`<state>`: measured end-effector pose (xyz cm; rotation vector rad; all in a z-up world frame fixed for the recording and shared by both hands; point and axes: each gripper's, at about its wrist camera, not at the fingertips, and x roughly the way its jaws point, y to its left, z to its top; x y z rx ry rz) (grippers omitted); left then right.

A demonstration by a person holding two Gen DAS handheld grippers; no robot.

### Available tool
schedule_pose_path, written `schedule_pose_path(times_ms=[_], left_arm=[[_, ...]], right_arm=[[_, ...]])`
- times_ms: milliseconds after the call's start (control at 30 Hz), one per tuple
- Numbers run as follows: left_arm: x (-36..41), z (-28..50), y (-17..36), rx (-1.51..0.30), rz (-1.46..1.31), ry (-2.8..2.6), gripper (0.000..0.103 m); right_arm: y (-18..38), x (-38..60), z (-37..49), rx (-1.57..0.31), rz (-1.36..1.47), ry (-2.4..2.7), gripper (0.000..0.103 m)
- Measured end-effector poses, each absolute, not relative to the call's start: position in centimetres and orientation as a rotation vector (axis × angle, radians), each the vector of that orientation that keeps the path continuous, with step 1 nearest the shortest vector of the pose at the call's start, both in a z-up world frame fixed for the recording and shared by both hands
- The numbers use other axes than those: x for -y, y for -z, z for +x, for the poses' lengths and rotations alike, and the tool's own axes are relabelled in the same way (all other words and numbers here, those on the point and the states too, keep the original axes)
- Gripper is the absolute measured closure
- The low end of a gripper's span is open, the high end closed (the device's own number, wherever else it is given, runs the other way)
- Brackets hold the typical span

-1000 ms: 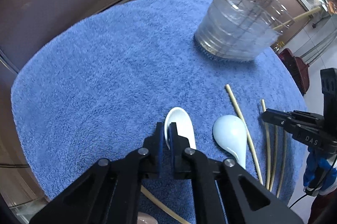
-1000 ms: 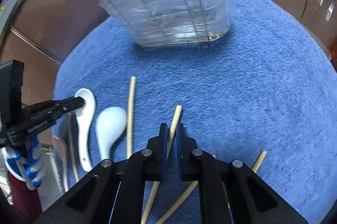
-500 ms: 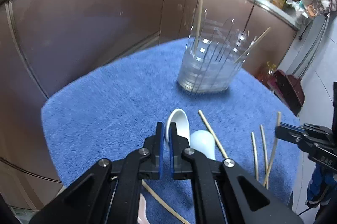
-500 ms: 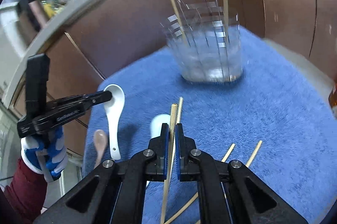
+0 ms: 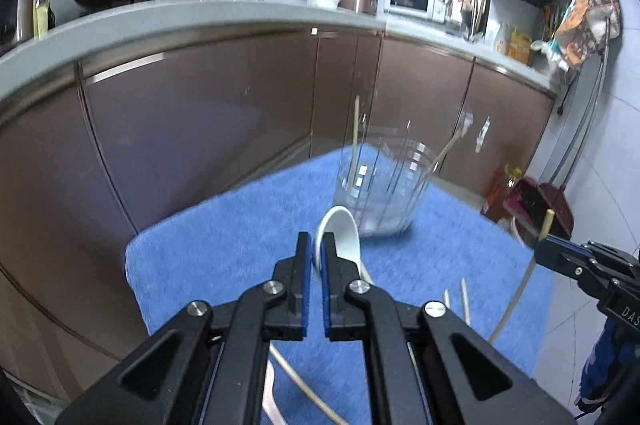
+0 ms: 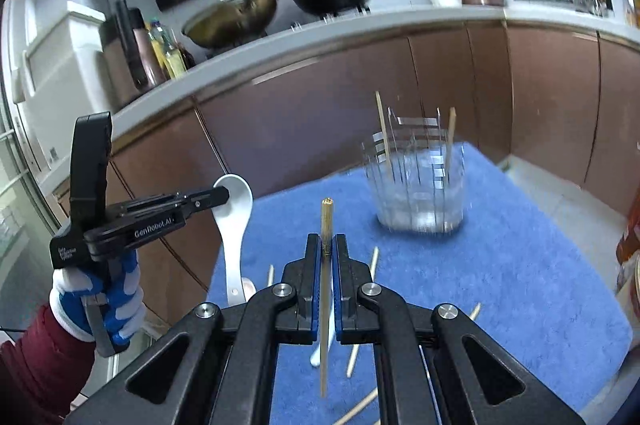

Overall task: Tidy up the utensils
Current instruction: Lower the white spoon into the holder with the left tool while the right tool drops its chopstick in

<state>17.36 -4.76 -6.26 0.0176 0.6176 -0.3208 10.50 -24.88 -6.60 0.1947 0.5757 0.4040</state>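
Carry step: white spoon [image 5: 340,237] clamped in left gripper [image 5: 316,249], chopstick [image 6: 326,225] clamped in right gripper [image 6: 327,245]; both judged due over clear holder [image 6: 418,185] at towel's [image 6: 520,265] far edge.

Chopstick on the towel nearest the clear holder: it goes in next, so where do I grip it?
Grip the chopstick on its bare shaft from straight above, gripper fingers across it: it lies flat on the towel, thin and round, so a side approach would likely roll it.
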Motion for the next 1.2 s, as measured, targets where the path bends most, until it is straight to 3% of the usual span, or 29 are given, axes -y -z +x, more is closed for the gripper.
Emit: schedule_pose_path(times_ms=[267, 567, 867, 1200], left_arm=[[6.9, 21.0, 1.4, -0.493, -0.051, 0.321, 0.099], [11.1, 28.4, 0.6, -0.406, -0.081, 0.237, 0.099], [14.6, 34.5, 5.0, -0.379, -0.089, 0.129, 0.099], [16.4, 36.1, 9.8, -0.351, -0.095, 0.095, 0.097]], right_arm=[[0.1, 25.8, 13.9, -0.408, 0.190, -0.415, 0.098], [-3.8, 27.5, 20.8, -0.257, 0.148, -0.316, 0.098], [-0.1, 29.3, 27.9, -0.261, 0.134, -0.193, 0.098], [6.0, 29.8, 30.3, -0.324, 0.115, -0.128, 0.098]])
